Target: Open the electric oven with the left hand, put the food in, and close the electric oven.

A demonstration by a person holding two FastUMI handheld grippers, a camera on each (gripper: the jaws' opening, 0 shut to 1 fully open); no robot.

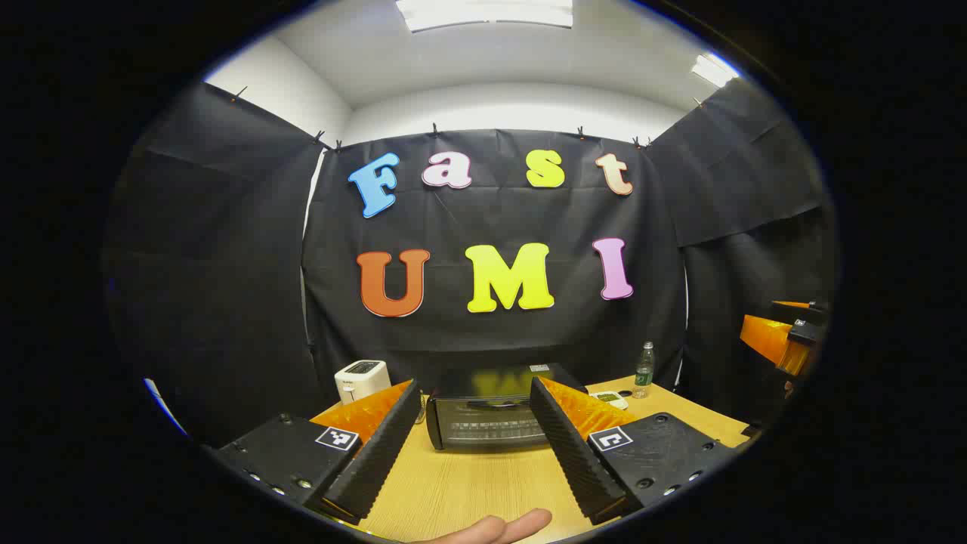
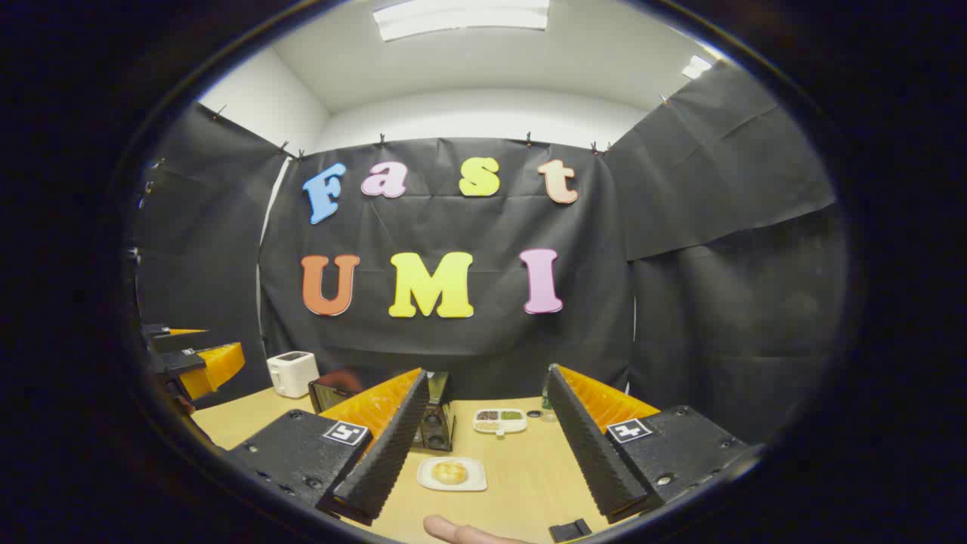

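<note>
Two tools hover above the tabletop [image 1: 468,491], both with fingers spread wide and nothing between them, so the task looks to be at its very start: the oven door is shut and the food sits outside.

Going left to right in the left gripper view, a white toaster [image 1: 362,379] stands at the far left of the tabletop, then the electric oven [image 1: 491,415] straight ahead between the fingers of the left tool [image 1: 474,393], well apart from them, then a small sectioned dish [image 1: 609,397] and a clear bottle [image 1: 644,369].

In the right gripper view, the toaster [image 2: 292,372] comes first, then the oven [image 2: 434,419], partly hidden behind the left finger of the right tool [image 2: 486,378], then the food: a bun [image 2: 449,472] on a white plate [image 2: 472,483], near and just ahead of that tool.

Next, I judge, the left tool must travel forward to the oven's handle along the top of the door, close on it, and pull down. The right tool can wait over the plate.
</note>
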